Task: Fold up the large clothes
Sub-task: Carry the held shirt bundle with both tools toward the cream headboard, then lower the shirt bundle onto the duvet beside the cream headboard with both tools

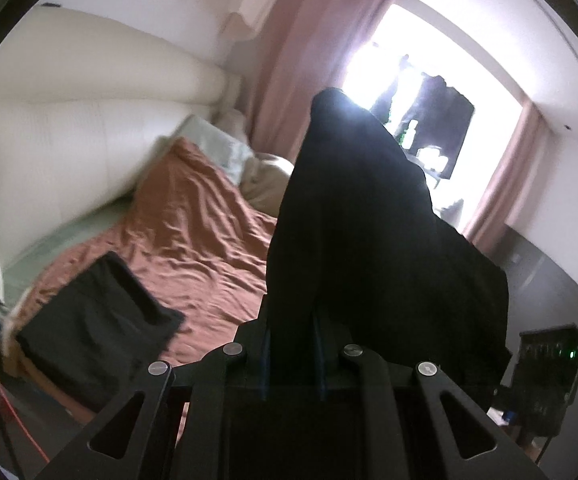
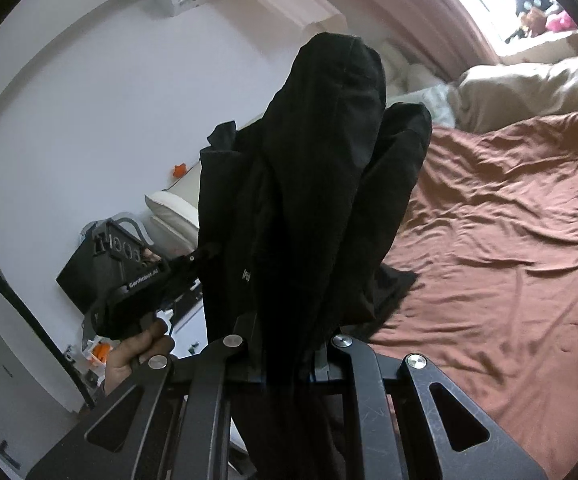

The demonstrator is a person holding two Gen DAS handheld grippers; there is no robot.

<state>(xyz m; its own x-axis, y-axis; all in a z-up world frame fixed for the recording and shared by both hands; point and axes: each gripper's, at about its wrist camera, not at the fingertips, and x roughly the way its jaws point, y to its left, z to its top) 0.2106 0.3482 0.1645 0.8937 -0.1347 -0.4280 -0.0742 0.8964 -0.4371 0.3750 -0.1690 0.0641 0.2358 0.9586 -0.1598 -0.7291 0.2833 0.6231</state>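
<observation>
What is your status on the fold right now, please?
Left gripper and right gripper both shut on the black garment, held up. Folded black piece already on the brown sheet. Nothing blocking.

1. A large black garment (image 1: 353,216) is held up above the bed (image 1: 193,216), clamped at its lower edge in the closed jaws of the left gripper (image 1: 292,336); it rises in a tall, draped peak and falls in heavy folds to the right.
2. The same black garment (image 2: 321,184) is also pinched in the closed right gripper (image 2: 289,354); here it is bunched into two upright lobes, and a small pale printed mark is seen on the cloth.
3. A second dark garment (image 1: 97,324), folded into a flat rectangle, lies on the near corner of the bed.
</observation>
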